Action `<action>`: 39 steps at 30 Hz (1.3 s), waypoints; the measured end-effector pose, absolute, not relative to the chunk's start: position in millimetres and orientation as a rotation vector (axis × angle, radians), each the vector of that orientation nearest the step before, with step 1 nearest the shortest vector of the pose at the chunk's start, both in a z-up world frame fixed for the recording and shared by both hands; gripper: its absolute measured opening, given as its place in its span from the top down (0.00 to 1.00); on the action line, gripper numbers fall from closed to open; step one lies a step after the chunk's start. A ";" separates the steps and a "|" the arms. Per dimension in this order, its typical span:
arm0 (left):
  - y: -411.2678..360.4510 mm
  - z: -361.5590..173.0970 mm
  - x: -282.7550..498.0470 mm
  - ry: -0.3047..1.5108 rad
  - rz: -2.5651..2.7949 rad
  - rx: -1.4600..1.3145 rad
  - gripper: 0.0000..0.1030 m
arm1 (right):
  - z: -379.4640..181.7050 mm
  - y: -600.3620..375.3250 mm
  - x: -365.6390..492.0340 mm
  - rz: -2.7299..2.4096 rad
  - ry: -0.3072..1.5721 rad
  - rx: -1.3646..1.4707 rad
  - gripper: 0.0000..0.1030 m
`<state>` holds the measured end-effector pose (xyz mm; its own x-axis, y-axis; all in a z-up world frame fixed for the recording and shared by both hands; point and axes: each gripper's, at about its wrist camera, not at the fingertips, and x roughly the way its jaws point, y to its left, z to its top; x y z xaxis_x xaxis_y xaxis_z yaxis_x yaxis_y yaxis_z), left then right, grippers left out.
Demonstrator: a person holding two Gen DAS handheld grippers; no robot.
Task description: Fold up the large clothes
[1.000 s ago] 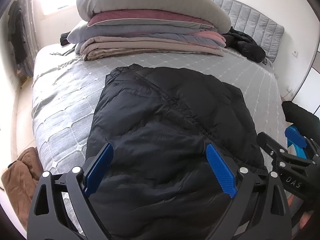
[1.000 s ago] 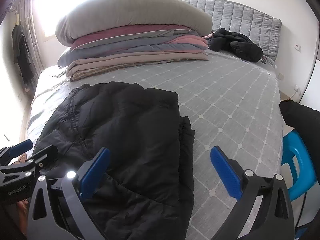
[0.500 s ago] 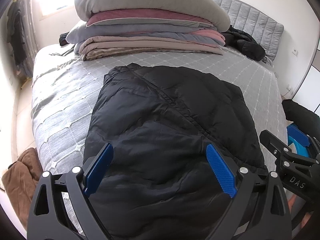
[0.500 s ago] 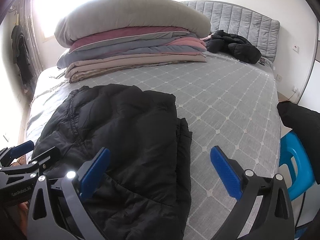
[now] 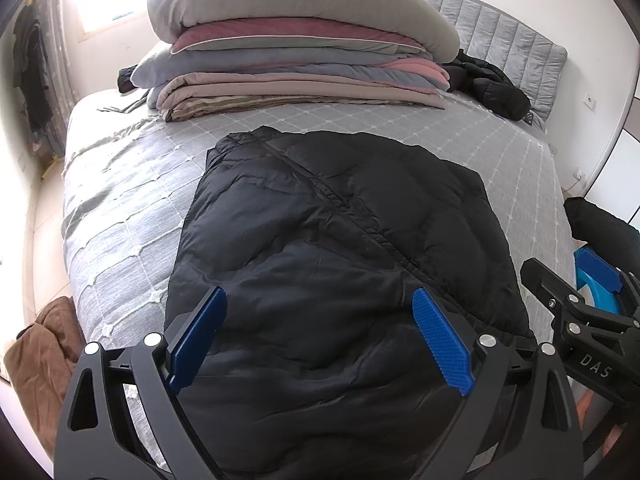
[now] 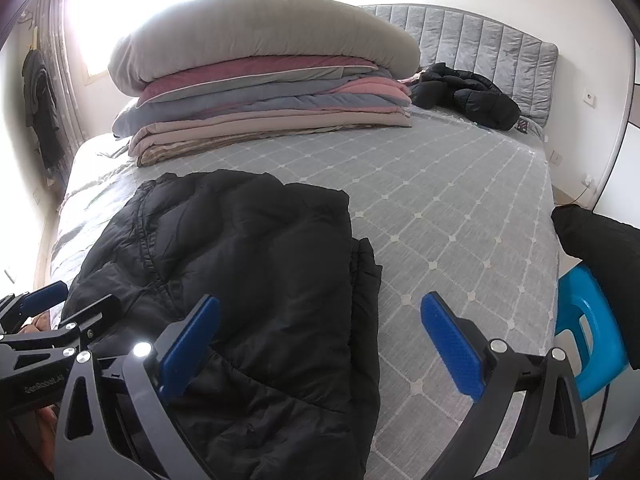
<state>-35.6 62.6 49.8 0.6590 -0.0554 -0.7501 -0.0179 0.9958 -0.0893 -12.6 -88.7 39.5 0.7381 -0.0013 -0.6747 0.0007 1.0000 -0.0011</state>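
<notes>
Black jacket (image 5: pixel 340 248) on bed (image 6: pixel 460 208), blanket stack (image 6: pixel 260 92) behind; both grippers (image 5: pixel 320 336) (image 6: pixel 320 336) released, empty.

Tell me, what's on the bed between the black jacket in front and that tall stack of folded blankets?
Nothing: between the black jacket and the blanket stack only bare grey quilted bedspread shows, seen in both wrist views.

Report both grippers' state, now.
Left gripper: open, fingers spread above the black jacket, holding nothing.
Right gripper: open, over the jacket's edge and the bed, holding nothing.
</notes>
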 end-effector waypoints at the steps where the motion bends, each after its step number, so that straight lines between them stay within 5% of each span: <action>1: 62.6 49.8 -35.6 0.851 -0.022 -0.092 0.12 | 39.6 -88.5 -13.0 -0.003 0.739 -0.002 0.07; 39: 59.5 48.0 -34.8 0.853 -0.027 -0.085 0.12 | 39.0 -84.0 -14.5 0.002 0.743 -0.017 0.07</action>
